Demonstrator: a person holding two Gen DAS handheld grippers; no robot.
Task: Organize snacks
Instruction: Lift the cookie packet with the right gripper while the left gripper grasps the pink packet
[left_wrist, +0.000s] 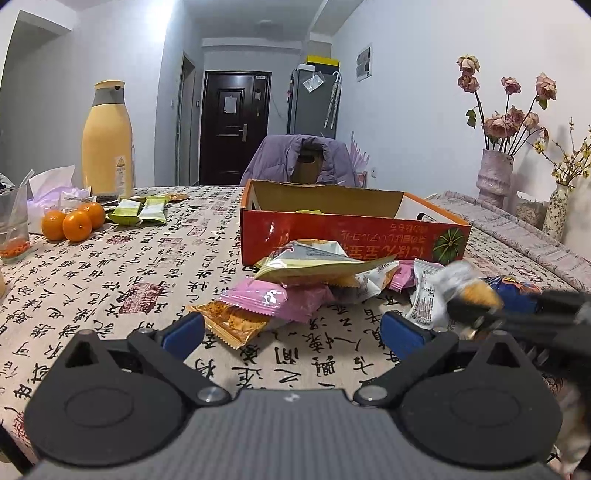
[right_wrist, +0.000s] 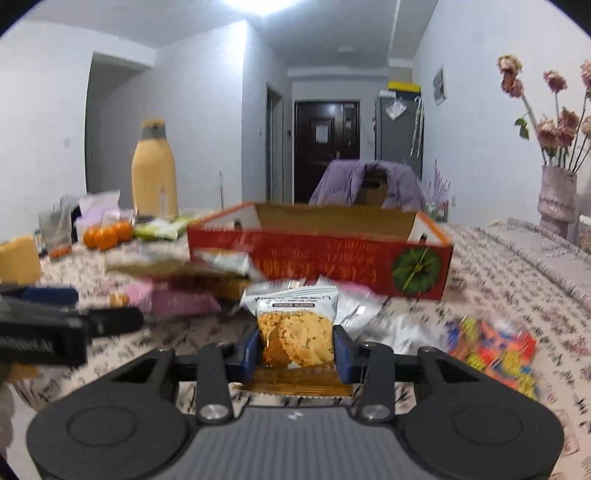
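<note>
A red open cardboard box (left_wrist: 332, 236) stands on the patterned tablecloth, also in the right wrist view (right_wrist: 317, 258). A heap of snack packets (left_wrist: 314, 273) lies in front of it: pink packets (left_wrist: 280, 301), an orange one (left_wrist: 236, 325), white ones (left_wrist: 424, 295). My left gripper (left_wrist: 291, 328) is open and empty, low over the cloth just short of the heap. My right gripper (right_wrist: 297, 347) is shut on a white-and-orange cracker packet (right_wrist: 295, 325), held above the table; it shows blurred at the right of the left wrist view (left_wrist: 469, 299).
A yellow flask (left_wrist: 107, 140), three oranges (left_wrist: 74, 221), green packets (left_wrist: 140, 212) and a glass (left_wrist: 13, 225) stand at the far left. Vases with flowers (left_wrist: 495, 177) stand at the right. A colourful packet (right_wrist: 495, 350) lies to the right. A chair with a purple jacket (left_wrist: 299, 158) is behind the box.
</note>
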